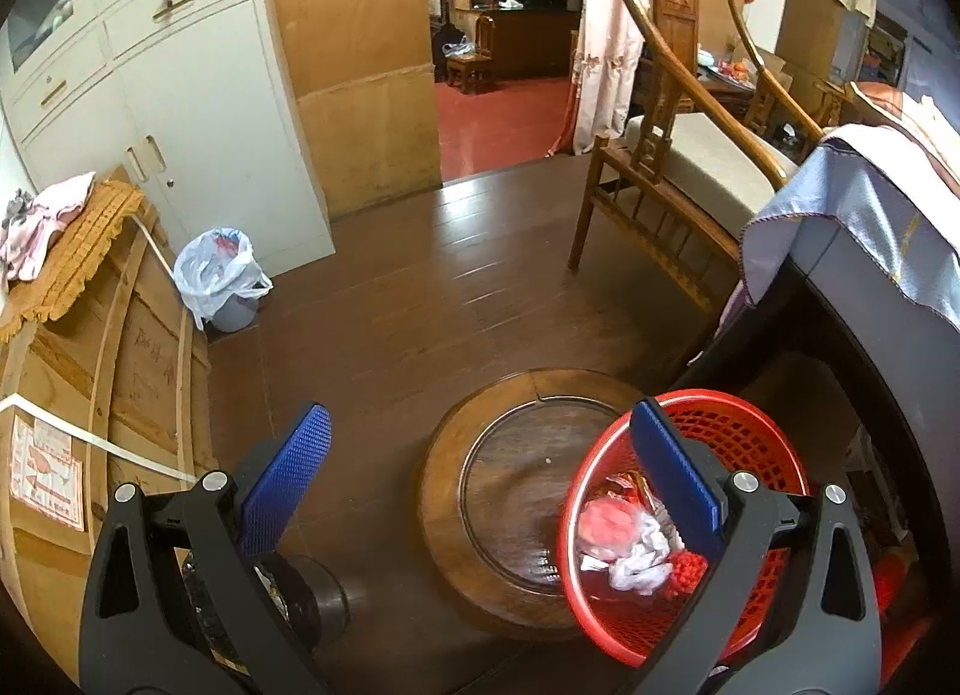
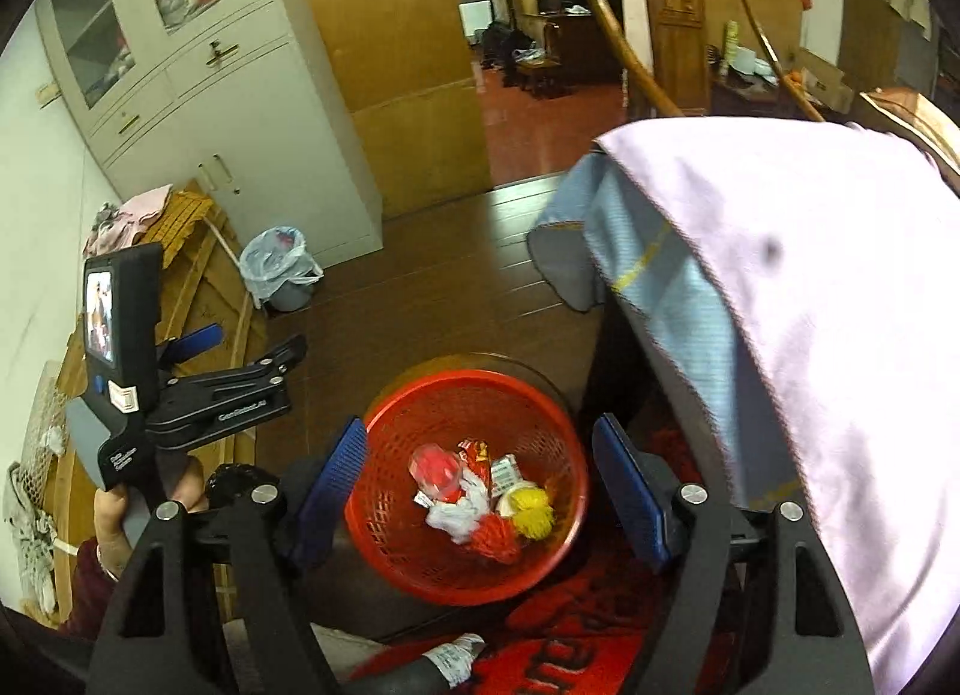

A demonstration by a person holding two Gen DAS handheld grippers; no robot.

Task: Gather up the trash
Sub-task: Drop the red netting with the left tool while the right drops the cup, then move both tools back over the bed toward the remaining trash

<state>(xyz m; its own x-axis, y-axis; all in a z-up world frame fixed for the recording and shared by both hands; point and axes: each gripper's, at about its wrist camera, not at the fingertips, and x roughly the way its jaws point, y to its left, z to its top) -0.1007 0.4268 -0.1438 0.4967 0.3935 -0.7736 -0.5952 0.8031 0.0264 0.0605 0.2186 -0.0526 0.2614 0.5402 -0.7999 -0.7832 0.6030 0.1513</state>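
A red mesh basket (image 2: 420, 545) sits low in the near middle of the scene, on a round wooden stool (image 1: 456, 491) that stands on the dark plank floor (image 1: 420, 287). Inside the basket lies the trash (image 2: 474, 491): crumpled white paper, a red wrapper, a small printed packet, and red and yellow pompom-like balls. The right gripper (image 2: 480, 491) hangs directly over the basket, pointing steeply down, its blue-padded jaws spread to either side of the rim with nothing between the pads. The left gripper (image 1: 480, 473) is well to the left of the basket in the right wrist view, held by a hand (image 2: 114, 521) at the near left; its jaws stand wide apart and empty, the right pad over the basket's left side in its own view. To the right, a pale cloth (image 2: 780, 287) drapes over a dark bench (image 1: 888, 371). Farther off on the left, a small bin lined with a white plastic bag (image 1: 219, 275) stands on the floor beside a white cabinet (image 1: 198, 113) and a wooden crate. A wooden armchair (image 1: 672, 167) stands at the far right, before an open doorway.
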